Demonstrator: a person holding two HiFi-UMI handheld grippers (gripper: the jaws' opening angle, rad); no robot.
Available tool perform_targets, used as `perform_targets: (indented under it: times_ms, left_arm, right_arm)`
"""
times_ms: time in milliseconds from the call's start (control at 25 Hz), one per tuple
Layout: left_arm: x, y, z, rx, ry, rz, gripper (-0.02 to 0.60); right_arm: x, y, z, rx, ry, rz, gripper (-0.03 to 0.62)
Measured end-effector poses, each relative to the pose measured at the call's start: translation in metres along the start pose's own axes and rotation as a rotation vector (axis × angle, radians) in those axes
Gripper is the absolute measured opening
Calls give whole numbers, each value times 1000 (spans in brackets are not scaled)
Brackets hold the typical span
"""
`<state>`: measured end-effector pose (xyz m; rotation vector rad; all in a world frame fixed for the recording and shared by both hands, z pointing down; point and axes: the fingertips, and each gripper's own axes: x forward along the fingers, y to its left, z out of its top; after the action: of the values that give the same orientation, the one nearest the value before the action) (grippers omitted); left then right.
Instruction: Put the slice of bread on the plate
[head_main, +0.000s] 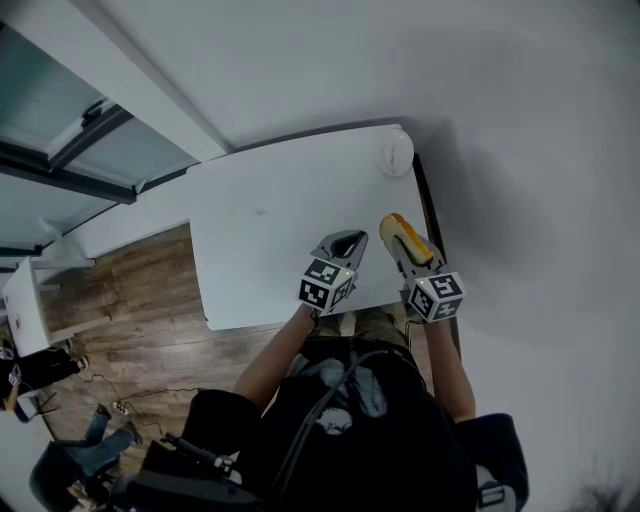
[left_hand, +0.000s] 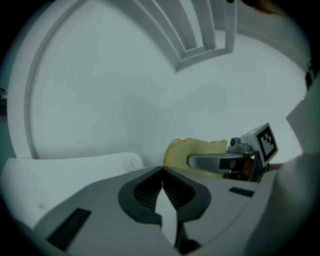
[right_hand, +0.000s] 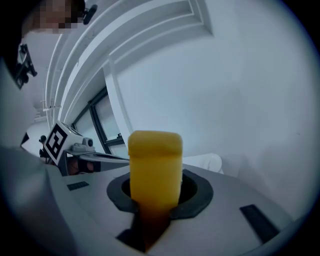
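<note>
A yellow-crusted slice of bread (head_main: 410, 243) stands on edge between the jaws of my right gripper (head_main: 399, 238), which is shut on it above the right side of the white table (head_main: 270, 230). In the right gripper view the slice (right_hand: 155, 160) rises upright out of the jaws and hides the gap between them. A small white plate (head_main: 396, 155) sits at the table's far right corner, well ahead of the slice. Just left of the right gripper, my left gripper (head_main: 348, 241) is shut with its tips touching and nothing in it (left_hand: 162, 171). The left gripper view shows the bread (left_hand: 192, 149) side-on.
The table's right edge runs close along a white wall (head_main: 530, 150). Wooden floor (head_main: 130, 290) lies to the left of the table, with white furniture (head_main: 30, 300) beyond it. The person's arms and dark clothing (head_main: 340, 420) fill the near side.
</note>
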<state>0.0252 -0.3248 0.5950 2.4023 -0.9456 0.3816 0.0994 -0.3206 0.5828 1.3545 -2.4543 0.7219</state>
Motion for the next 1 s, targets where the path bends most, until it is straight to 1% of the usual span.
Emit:
perform_targets:
  times_ms: [200, 280, 400, 480, 600, 720, 880, 1000]
  left_arm:
    - [55, 27, -5, -15, 34, 24, 6]
    - [72, 38, -5, -25, 50, 41, 6]
    - [90, 54, -3, -29, 48, 65, 6]
    - [104, 71, -5, -38, 40, 90, 6]
    - [132, 110, -11, -85, 38, 151, 6]
    - [152, 134, -14, -124, 49, 204, 6]
    - [170, 140, -17, -134, 59, 216, 6]
    - [185, 143, -12, -119, 63, 210, 6]
  right_arm:
    - [63, -63, -5, -164, 87, -40, 97]
    - [93, -94, -5, -223, 112, -72, 96]
    - [145, -141, -10, -326, 173, -141, 97]
    - [182, -166, -14, -449, 225, -178, 97]
    - [237, -195, -19, -674, 308, -216, 97]
    - [266, -212, -20, -861, 382, -252, 97]
    - [282, -237, -25, -1057, 480, -326, 97]
    - [298, -256, -37, -1144, 562, -348, 97]
